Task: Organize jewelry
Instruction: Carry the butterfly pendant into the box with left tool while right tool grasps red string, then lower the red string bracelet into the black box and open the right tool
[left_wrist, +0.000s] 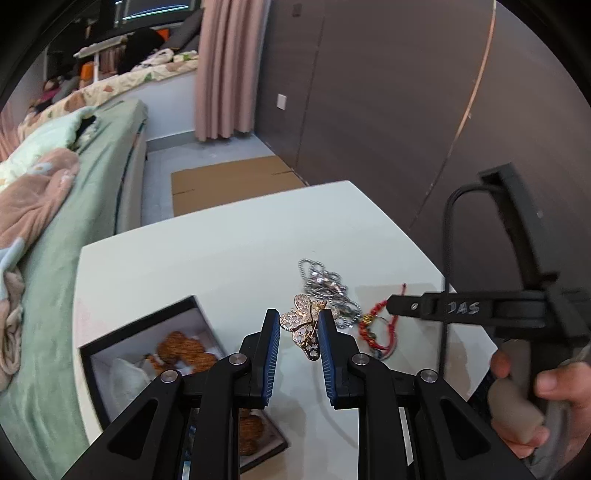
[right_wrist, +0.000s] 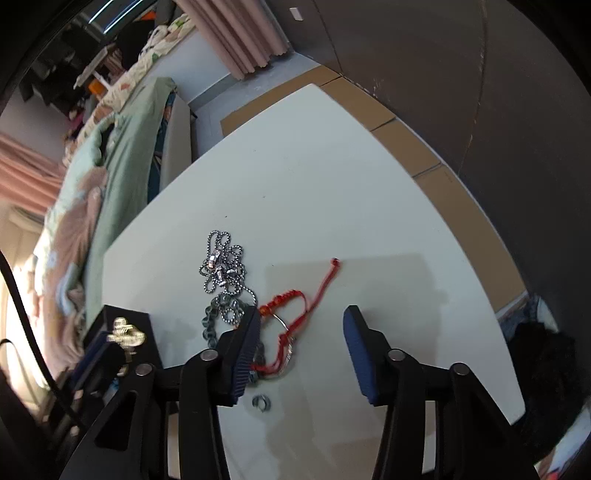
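Observation:
My left gripper (left_wrist: 298, 317) is shut on a gold butterfly brooch (left_wrist: 304, 326), which hangs above the white table (left_wrist: 221, 240). In the right wrist view the brooch (right_wrist: 125, 334) hovers at the edge of the black box (right_wrist: 125, 317). That box (left_wrist: 140, 325) has a white lining and holds orange-brown pieces (left_wrist: 184, 349). My right gripper (right_wrist: 303, 314) stands open low over a red beaded cord bracelet (right_wrist: 284, 299), whose cord lies between the jaws with the pads off it. A heap of silver ball chain (right_wrist: 221, 266) lies just left of the bracelet.
Dark green beads (right_wrist: 210, 317) and a thin silver hoop (right_wrist: 290, 338) lie tangled with the chain and cord. A small silver ring (right_wrist: 261, 402) rests near the table's front. A bed with green bedding (left_wrist: 92, 177) runs along the left. A hand (left_wrist: 524, 398) grips the right gripper's handle.

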